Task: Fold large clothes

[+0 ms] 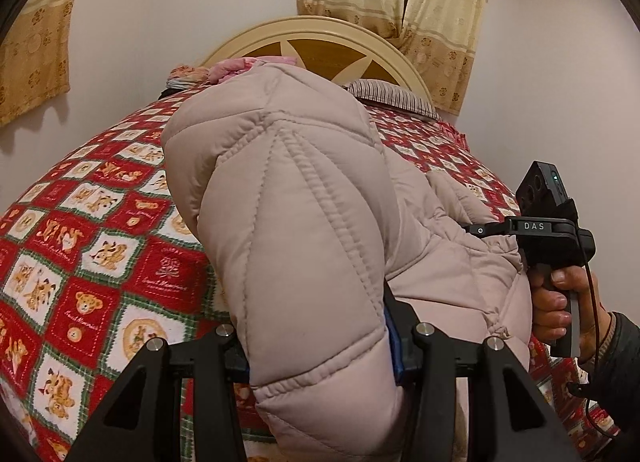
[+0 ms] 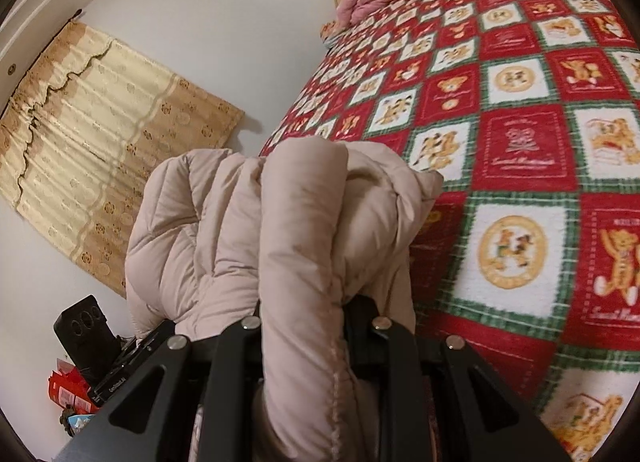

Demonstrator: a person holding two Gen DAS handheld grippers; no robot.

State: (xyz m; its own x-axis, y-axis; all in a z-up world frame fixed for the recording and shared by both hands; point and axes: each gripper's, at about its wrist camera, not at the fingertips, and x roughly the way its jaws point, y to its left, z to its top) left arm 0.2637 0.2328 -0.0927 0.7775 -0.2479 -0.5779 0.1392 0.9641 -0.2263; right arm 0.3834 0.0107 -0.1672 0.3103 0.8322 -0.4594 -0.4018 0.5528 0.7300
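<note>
A pale beige quilted puffer jacket (image 1: 288, 198) is bunched up and held above a bed with a red, green and white teddy-bear blanket (image 1: 92, 230). My left gripper (image 1: 320, 346) is shut on a thick padded fold of it at the bottom of the left wrist view, and the fold hides the fingertips. At the right of that view a hand holds my right gripper (image 1: 480, 229), whose fingers reach into another part of the jacket. In the right wrist view my right gripper (image 2: 308, 314) is shut on a seamed fold of the jacket (image 2: 240, 214), with the blanket (image 2: 520, 142) to its right.
A cream and brown headboard (image 1: 320, 42), a pink bundle (image 1: 240, 66) and a striped pillow (image 1: 392, 96) lie at the bed's far end. Gold curtains (image 1: 440, 2) hang on the wall. Red boxes (image 2: 68, 394) sit on the floor beside the bed.
</note>
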